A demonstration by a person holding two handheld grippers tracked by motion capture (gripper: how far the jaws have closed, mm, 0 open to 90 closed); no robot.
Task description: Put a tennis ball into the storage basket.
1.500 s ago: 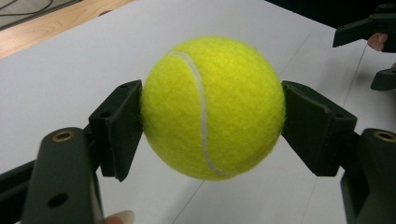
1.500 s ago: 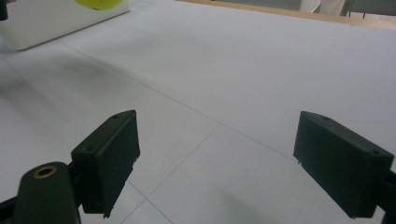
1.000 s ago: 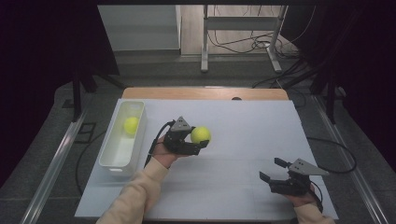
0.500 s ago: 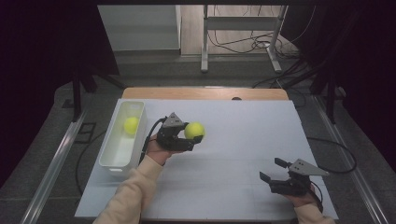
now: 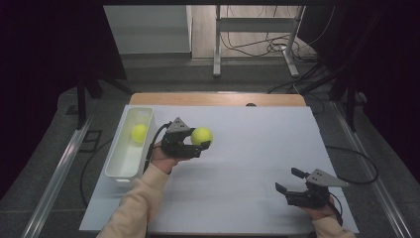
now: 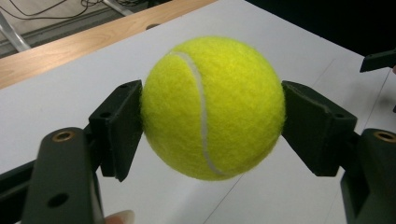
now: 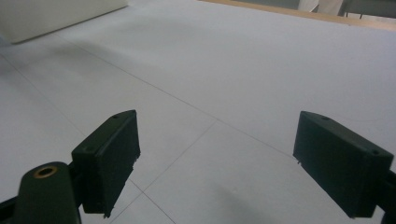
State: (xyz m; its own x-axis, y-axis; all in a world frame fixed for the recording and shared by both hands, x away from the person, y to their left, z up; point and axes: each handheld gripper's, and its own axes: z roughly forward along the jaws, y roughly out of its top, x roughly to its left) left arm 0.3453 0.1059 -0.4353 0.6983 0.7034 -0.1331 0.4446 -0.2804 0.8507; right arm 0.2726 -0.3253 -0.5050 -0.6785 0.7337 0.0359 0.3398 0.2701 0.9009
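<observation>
left hand-held gripper point(image 5: 194, 141) raised off table, clamped on tennis ball point(image 5: 202, 136); right hand-held gripper point(image 5: 291, 181) low, jaws apart.

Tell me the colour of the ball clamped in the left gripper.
Bright yellow-green ball with a curved white seam, clearest in the left gripper view.

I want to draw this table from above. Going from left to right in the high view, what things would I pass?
White tub with a ball inside → left gripper → tennis ball held in its jaws → right gripper, jaws open.
</observation>
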